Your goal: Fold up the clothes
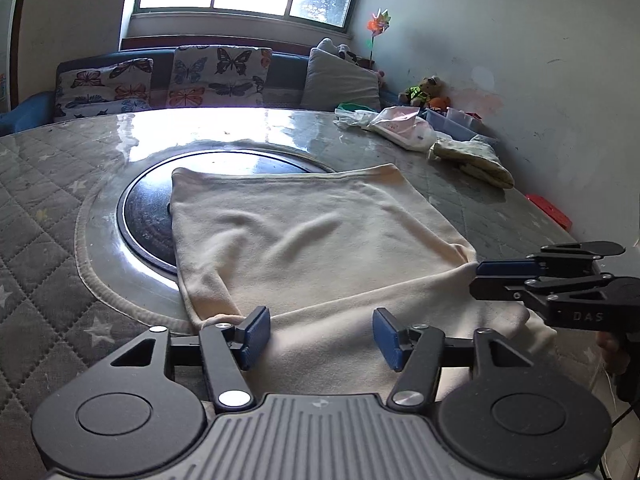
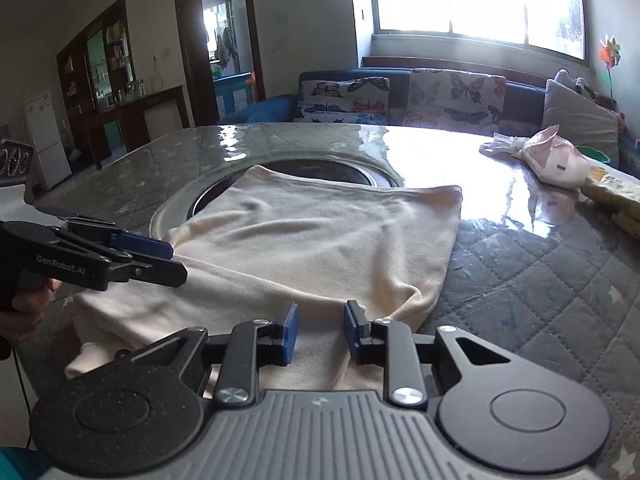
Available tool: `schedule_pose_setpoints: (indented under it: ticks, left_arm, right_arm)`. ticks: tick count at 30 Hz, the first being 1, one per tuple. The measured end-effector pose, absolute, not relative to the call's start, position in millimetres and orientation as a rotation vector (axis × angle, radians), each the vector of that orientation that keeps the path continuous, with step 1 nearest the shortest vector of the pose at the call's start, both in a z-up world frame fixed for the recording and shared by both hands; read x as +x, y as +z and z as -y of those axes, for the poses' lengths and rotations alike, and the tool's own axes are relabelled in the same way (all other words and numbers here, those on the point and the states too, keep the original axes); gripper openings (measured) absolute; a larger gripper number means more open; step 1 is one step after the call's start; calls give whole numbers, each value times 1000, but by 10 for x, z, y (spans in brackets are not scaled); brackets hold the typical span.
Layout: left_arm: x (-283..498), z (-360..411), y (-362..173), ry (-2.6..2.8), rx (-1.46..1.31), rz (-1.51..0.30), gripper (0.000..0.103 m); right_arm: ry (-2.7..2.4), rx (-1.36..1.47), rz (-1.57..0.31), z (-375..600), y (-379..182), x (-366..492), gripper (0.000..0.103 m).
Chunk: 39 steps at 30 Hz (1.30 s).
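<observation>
Cream garment [image 1: 312,240] lies folded flat on the tabletop [image 1: 48,184], its far half covering part of the dark round inset [image 1: 148,216] sunk into the quilted, clear-covered surface. Landmark for all positions: the garment.

Left gripper [image 1: 320,334] sits at the garment's near edge, above its near-left corner. Jaws are released; the blue pads stand apart with only flat cloth showing between them, and neither pad presses on the fabric.

Right gripper [image 2: 318,330] sits at the near edge toward the garment's near-right corner, where the cloth bunches into a raised ridge. Jaws are parted with a narrower gap; no fabric is pinched between the pads.

Beyond the garment's far-right corner, a plastic bag [image 1: 400,128] and a folded yellow-green cloth [image 1: 476,160] rest on the tabletop, well apart from the garment. Behind the far edge stands a sofa with butterfly-print cushions [image 1: 216,76].
</observation>
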<state>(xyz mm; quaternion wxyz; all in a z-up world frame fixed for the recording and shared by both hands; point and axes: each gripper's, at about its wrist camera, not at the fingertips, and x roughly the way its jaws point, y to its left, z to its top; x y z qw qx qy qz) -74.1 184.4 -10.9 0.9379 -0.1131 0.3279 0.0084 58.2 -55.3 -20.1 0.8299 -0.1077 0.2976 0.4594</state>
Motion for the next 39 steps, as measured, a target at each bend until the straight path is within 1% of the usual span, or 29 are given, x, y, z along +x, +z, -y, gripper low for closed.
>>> schedule_pose_setpoints:
  ticks: [3,7,9,11,13,18,23,27,29,30,32,34,38,39]
  left_arm:
    - [-743,-1791,-102,19,-220,-674,70]
    - [-751,-1745,-82,25,-205,-675,77]
    - [-773,-1724,-58,28,-196,-669,83]
    - [-801,-1708,-32,31,-185,-661,86]
    - [-831,-1693,-6,33,-176,-654,87]
    - [-930,-1650,50,33,-152,-645,90]
    - [-1054,-1614,95,42,-119,-639,94]
    - [-1161,-1582,112,49,-101,-633,94]
    - [-1246,-1563,124,41,-84,-627,96]
    - [-1292,-1554,129,35,-76,-623,96]
    - [-1405,-1530,132,16,-53,-614,96]
    - [-1510,-1508,128,-1,-29,-610,97]
    - [-1697,-1450,105,-26,20,-610,97]
    - [-1731,-1435,98,-32,32,-611,97]
  right_arm:
    - [985,-256,-623,584,-187,501,35]
    - [978,-295,-636,598,-235,454,38]
    - [969,-302,-640,619,-251,428,38]
    - [971,-306,-617,636,-200,390,40]
    - [975,-307,-599,650,-167,356,46]
    - [971,-338,-619,641,-252,329,46]
    - [966,-341,-596,707,-194,264,52]
    - [957,-357,-567,770,-125,195,61]
    - [956,-361,-559,807,-105,149,67]
    - [956,-363,-553,825,-92,126,72]
    - [956,-379,-537,857,-73,63,74]
    - [956,-394,-524,887,-60,9,80]
    - [953,-420,-513,936,-70,-80,85]
    - [953,-428,-511,948,-76,-100,88]
